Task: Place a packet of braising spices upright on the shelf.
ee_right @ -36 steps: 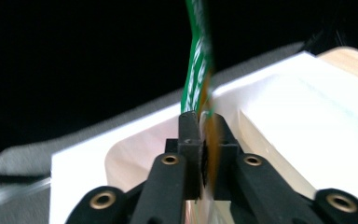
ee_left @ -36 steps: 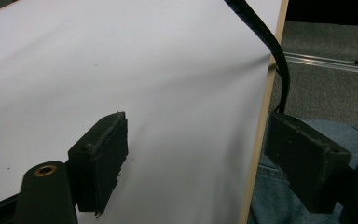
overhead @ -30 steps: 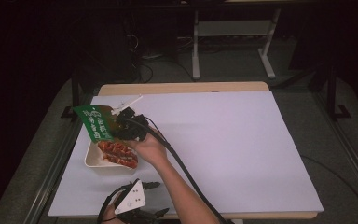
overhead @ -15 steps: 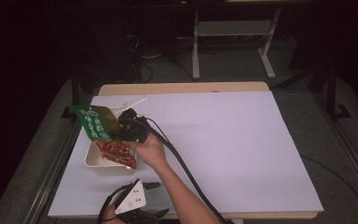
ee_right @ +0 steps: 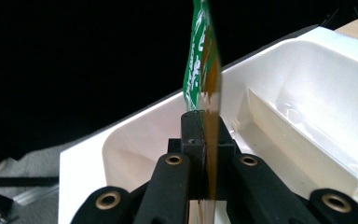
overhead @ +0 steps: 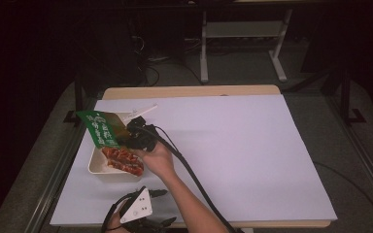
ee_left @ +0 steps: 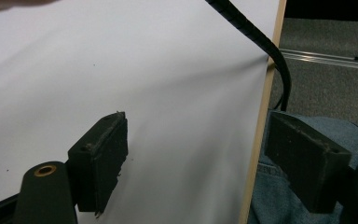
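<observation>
A green and brown packet hangs tilted over the left end of a white tray, and my right gripper is shut on its edge. In the right gripper view the packet stands edge-on, clamped in the right gripper, above the white tray. Red food lies in the tray just below the packet. By the table's front edge my left gripper rests open. Between the wide-apart jaws of the left gripper there is nothing but white table cover.
A white flat piece sticks out from the tray's far corner. The right gripper's cable trails across the white table cover toward the front edge. Blue jeans lie beyond the wooden table edge.
My right gripper has drifted slightly toward the person, and the packet in it has moved a little over the tray. The left gripper has stayed put.
</observation>
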The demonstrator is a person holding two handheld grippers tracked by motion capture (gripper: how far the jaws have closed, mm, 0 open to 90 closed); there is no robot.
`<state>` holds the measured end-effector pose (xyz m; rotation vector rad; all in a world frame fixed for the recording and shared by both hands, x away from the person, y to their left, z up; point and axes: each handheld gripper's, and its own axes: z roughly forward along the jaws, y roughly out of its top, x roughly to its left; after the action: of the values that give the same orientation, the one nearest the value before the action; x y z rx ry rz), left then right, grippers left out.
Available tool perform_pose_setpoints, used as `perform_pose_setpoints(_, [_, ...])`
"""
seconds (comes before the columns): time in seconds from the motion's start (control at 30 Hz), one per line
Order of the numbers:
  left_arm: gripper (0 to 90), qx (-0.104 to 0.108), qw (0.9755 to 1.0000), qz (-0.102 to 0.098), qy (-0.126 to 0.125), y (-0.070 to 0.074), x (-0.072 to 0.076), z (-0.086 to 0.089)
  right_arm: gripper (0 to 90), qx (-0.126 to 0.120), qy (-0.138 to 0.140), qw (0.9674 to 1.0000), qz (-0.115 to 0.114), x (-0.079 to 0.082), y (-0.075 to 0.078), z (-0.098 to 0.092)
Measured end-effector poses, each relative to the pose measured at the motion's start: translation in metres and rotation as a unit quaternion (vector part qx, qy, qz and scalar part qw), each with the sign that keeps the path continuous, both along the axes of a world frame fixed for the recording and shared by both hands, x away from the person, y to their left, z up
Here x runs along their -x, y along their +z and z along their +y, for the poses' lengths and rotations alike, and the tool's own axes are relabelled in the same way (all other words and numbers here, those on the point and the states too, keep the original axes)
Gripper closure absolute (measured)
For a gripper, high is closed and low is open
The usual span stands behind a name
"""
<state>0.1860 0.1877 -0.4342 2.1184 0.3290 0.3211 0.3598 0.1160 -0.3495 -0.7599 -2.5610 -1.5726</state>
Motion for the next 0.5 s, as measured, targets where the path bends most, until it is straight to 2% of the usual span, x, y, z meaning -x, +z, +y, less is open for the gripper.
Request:
perform_pose_setpoints(0.03, [21.2,0.0,1.0,0.001,0.001,-0.0001,0.0003,-0.0001,87.8,0.015,-0.001,0.9998,-0.015,0.0013,0.0014,0.0007])
perform_pose_setpoints(0.1, [21.2,-0.001,1.0,-0.001,0.0,-0.0001,0.0001,-0.0002,87.8,0.022,0.001,0.9996,-0.018,0.0027,0.0027,0.0012])
perform_pose_setpoints(0.13, [21.2,-0.001,1.0,-0.003,0.0,-0.0001,0.0001,-0.0003,87.8,0.031,0.003,0.9991,-0.028,0.0043,0.0039,0.0013])
perform_pose_setpoints(0.23, [21.2,-0.002,1.0,-0.002,0.001,-0.0003,0.0004,-0.0006,87.7,0.035,0.006,0.9989,-0.031,0.005,0.004,0.0004])
perform_pose_setpoints(0.3, [21.2,-0.002,1.0,-0.002,0.001,-0.0003,0.0006,-0.0005,87.7,0.032,0.011,0.9991,-0.025,0.0058,0.0046,-0.0003])
perform_pose_setpoints(0.5, [21.3,-0.002,1.0,-0.003,0.001,-0.0002,0.0005,-0.0006,87.8,0.049,0.017,0.9981,-0.032,0.0066,0.003,-0.0005])
